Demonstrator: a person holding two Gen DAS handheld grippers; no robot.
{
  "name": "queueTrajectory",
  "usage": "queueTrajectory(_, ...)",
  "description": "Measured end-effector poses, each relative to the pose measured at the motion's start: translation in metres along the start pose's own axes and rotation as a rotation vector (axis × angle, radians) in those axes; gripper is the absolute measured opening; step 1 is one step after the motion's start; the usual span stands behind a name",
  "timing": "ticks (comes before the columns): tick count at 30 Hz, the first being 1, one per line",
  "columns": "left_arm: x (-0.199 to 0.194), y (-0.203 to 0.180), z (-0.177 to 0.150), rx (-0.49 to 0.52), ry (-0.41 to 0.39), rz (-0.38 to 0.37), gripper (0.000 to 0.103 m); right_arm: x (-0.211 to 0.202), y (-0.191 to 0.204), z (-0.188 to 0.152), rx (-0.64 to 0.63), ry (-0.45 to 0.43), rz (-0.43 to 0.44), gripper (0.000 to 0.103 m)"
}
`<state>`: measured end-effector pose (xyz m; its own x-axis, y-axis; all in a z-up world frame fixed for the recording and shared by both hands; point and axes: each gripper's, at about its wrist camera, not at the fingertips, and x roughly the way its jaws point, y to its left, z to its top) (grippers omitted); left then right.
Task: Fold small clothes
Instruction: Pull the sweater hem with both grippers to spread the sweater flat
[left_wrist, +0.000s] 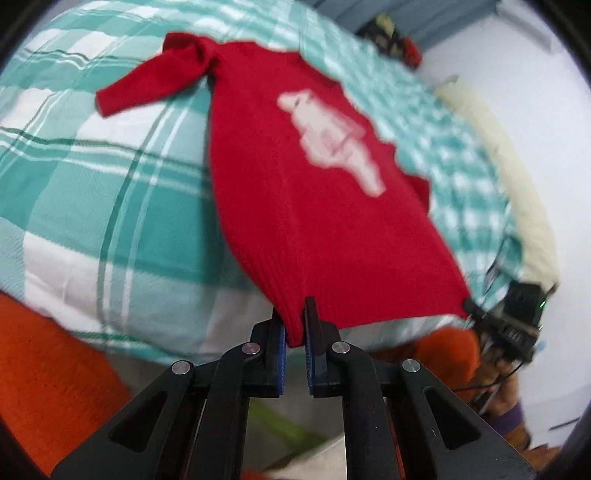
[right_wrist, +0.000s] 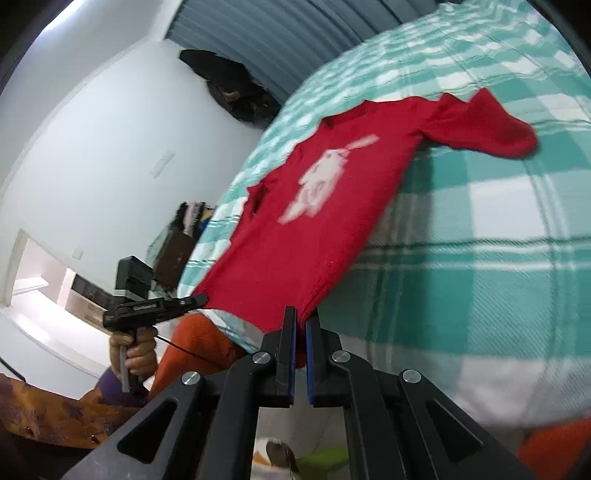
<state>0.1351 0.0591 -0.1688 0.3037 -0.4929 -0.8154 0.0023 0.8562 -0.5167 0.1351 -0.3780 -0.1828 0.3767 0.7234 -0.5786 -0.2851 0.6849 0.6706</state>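
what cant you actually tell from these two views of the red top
- White print on the red top: motion-blurred in both wrist views, design unreadable.
- Second sleeve: bunched and mostly hidden by the body in both views.
- Hem corners: covered by the left gripper and right gripper.
- Dark clutter by the wall: too small, blurred.

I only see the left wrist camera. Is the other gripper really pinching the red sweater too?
Observer: Yes. The right gripper is shut on the red sweater, with the hem between its blue pads.
Operator: Where's the sleeve on that side?
Observer: That sleeve lies stretched out on the checked bedspread.
Operator: What's holding my gripper?
Observer: A hand is wrapped around the handle of the left gripper.
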Motion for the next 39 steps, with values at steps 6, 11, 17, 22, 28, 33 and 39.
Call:
queueTrajectory(6, 0.071, 0.009, -0.008, -0.005, 0.1, 0.259, 0.011, 0.074, -0.072, -0.039, 0.198, 0.143, -0.192, 0.004)
queueTrajectory(11, 0.038, 0.025, -0.017, -0.071, -0.054, 0.209, 0.078, 0.062, -0.062, -0.034, 0.182, 0.062, -0.16, 0.034)
queueTrajectory(17, 0.042, 0.043, -0.013, -0.126, -0.071, 0.08, 0.042, 0.072, -0.054, -0.034, 0.141, 0.061, -0.126, 0.03)
queueTrajectory(22, 0.044, 0.027, -0.017, -0.091, -0.084, 0.156, 0.005, 0.071, -0.046, -0.04, 0.057, 0.073, -0.297, 0.003)
queueTrajectory(28, 0.049, 0.028, -0.018, -0.106, -0.088, 0.219, 0.004, 0.07, -0.058, -0.041, 0.075, 0.074, -0.376, 0.002)
queueTrajectory(33, 0.051, 0.03, -0.017, -0.101, -0.085, 0.225, 0.005, 0.075, -0.057, -0.035, 0.066, 0.077, -0.387, 0.002)
queueTrajectory(39, 0.054, 0.023, -0.018, -0.068, -0.088, 0.261, 0.005, 0.069, -0.054, -0.039, 0.061, 0.073, -0.386, 0.002)
